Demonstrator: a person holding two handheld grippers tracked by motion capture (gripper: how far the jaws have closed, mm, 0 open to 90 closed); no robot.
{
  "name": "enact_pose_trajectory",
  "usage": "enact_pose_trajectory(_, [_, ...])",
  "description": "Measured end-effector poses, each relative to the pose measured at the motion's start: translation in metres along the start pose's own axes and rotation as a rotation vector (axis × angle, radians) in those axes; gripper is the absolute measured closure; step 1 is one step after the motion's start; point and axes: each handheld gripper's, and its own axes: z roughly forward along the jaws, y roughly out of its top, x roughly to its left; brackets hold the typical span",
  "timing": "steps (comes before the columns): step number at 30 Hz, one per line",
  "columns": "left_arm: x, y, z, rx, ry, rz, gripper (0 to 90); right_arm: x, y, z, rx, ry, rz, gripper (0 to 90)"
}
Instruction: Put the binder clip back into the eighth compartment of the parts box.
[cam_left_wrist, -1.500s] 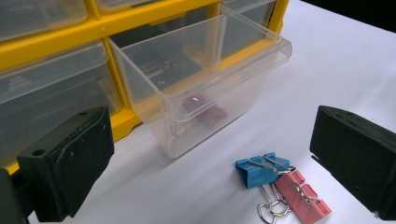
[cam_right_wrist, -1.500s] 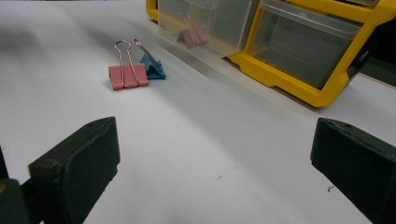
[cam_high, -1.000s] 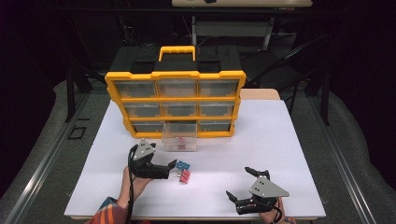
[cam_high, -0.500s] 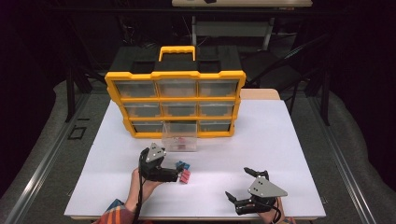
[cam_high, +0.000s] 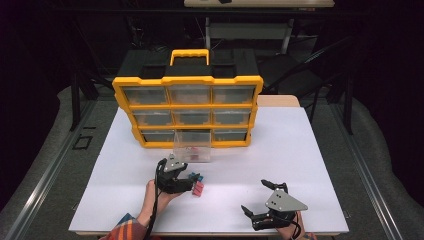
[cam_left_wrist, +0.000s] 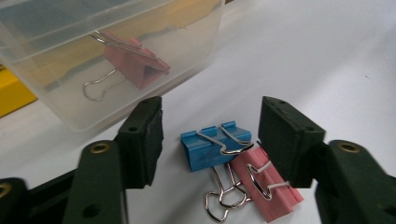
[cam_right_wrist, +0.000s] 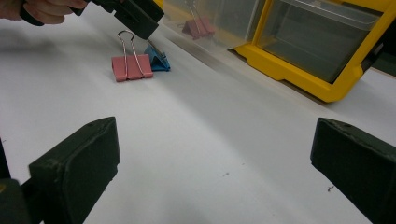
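Note:
A blue binder clip (cam_left_wrist: 210, 149) and a pink one (cam_left_wrist: 268, 189) lie touching on the white table, the blue nearer the drawer. My left gripper (cam_left_wrist: 215, 135) is open and low, with one jaw on each side of the blue clip and neither closed on it. In the high view the left gripper (cam_high: 191, 181) sits right at the pink clip (cam_high: 198, 188). A clear drawer (cam_left_wrist: 196, 51) pulled out onto the table holds a red clip (cam_left_wrist: 135, 60). My right gripper (cam_high: 255, 196) rests open near the table's front edge, holding nothing.
A yellow organizer (cam_high: 187, 107) with several clear drawers stands at the back of the white table (cam_high: 310, 150). In the right gripper view the pink clip (cam_right_wrist: 132, 66) and blue clip (cam_right_wrist: 159, 60) lie ahead, with the organizer's corner (cam_right_wrist: 299, 70) to the right.
My left gripper has moved right along the table to the clips, and its jaws now straddle the blue one. The right gripper has stayed put.

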Motion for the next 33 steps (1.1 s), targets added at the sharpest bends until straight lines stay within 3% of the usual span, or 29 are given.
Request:
enact_pose_trajectory(9, [0.005,-0.004,0.002,0.009,-0.001,0.013,53.2,0.0,0.0,-0.001,0.002,-0.003,-0.004,0.8])
enact_pose_trajectory(17, [0.018,-0.009,-0.004,0.018,0.003,-0.001,59.7,0.0,0.0,-0.001,0.004,-0.001,-0.003,0.8])
enact_pose_trajectory(21, [0.023,-0.012,-0.008,0.027,0.006,0.001,59.7,0.0,0.0,-0.001,0.005,0.0,-0.006,0.8])
enact_pose_trajectory(24, [0.027,-0.012,-0.008,0.036,-0.029,0.019,58.5,0.0,0.0,0.0,0.006,0.003,-0.004,0.8])
enact_pose_trajectory(33, [0.029,-0.017,0.001,0.065,-0.078,0.046,42.5,0.0,0.0,0.0,0.006,0.005,-0.004,0.8])
